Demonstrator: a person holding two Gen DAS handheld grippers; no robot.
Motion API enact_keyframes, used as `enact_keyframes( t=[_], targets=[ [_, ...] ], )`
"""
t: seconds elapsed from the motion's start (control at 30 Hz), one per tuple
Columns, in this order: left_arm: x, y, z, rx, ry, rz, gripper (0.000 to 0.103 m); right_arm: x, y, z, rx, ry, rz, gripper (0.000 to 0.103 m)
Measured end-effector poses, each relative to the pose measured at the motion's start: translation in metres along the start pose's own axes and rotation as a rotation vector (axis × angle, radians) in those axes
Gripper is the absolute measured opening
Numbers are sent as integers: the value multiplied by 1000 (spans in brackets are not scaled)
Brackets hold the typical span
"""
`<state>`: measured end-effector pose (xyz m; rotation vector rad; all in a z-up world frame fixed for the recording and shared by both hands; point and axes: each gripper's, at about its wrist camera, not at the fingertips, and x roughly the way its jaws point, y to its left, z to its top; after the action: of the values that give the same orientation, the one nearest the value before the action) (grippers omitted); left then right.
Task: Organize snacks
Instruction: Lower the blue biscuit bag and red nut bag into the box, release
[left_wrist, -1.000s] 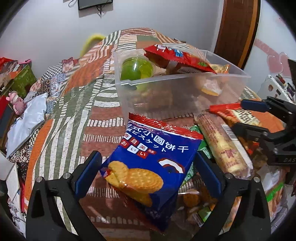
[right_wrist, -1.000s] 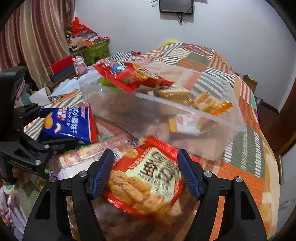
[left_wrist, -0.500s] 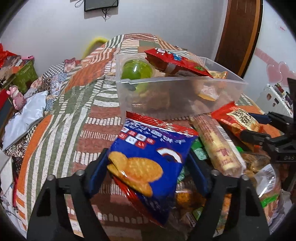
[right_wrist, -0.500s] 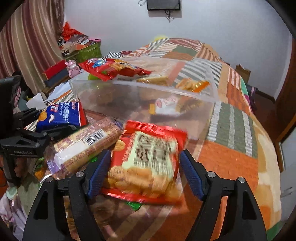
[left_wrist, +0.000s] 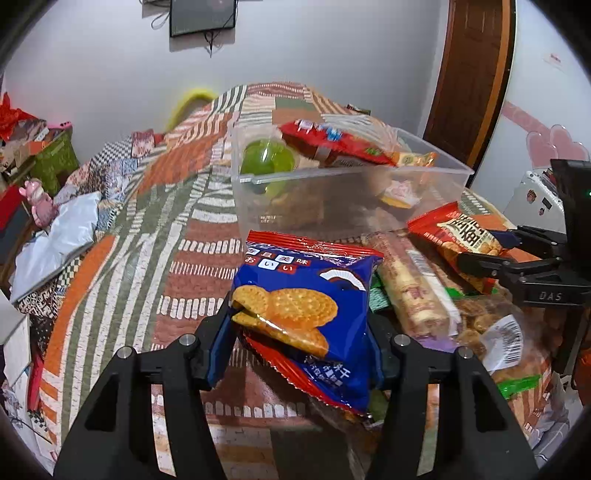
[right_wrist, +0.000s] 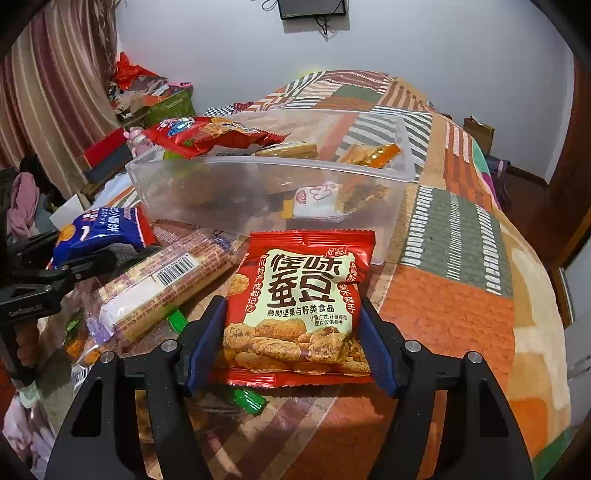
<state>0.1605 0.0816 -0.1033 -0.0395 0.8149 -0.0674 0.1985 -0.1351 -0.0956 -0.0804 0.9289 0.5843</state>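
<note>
My left gripper is shut on a blue biscuit packet, held above the bed in front of the clear plastic bin. My right gripper is shut on a red bean-snack packet, held just in front of the bin. The bin holds a red packet, a green jelly cup and small wrapped snacks. The right gripper and its red packet show at the right of the left wrist view. The blue packet shows at the left of the right wrist view.
A long biscuit roll and a pile of loose snack bags lie between the grippers on the patchwork bedspread. Boxes and a pink toy sit left of the bed. A wooden door stands behind right.
Both grippers closed on their packets and lifted them. The blue packet and the red packet now sit higher and closer to the bin's near wall.
</note>
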Motion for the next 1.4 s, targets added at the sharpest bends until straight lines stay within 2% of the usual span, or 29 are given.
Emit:
enact_keyframes(
  t=[0.4, 0.57, 0.97, 1.17, 1.4],
  targets=[
    [-45, -9, 19, -19, -113, -39, 58, -32, -5, -1, 27, -76, 2, 65],
    [-57, -14, 35, -10, -167, -42, 58, -59, 1, 10, 24, -167, 14, 65],
    [-46, -32, 82, 4, -240, -67, 58, -67, 7, 55, -13, -300, -13, 65],
    [-24, -38, 100, 7, -225, -69, 58, -49, -1, 80, -13, -296, -16, 65],
    [12, -40, 119, -21, -155, -94, 58, -26, -12, 93, -20, -254, -50, 65]
  ],
)
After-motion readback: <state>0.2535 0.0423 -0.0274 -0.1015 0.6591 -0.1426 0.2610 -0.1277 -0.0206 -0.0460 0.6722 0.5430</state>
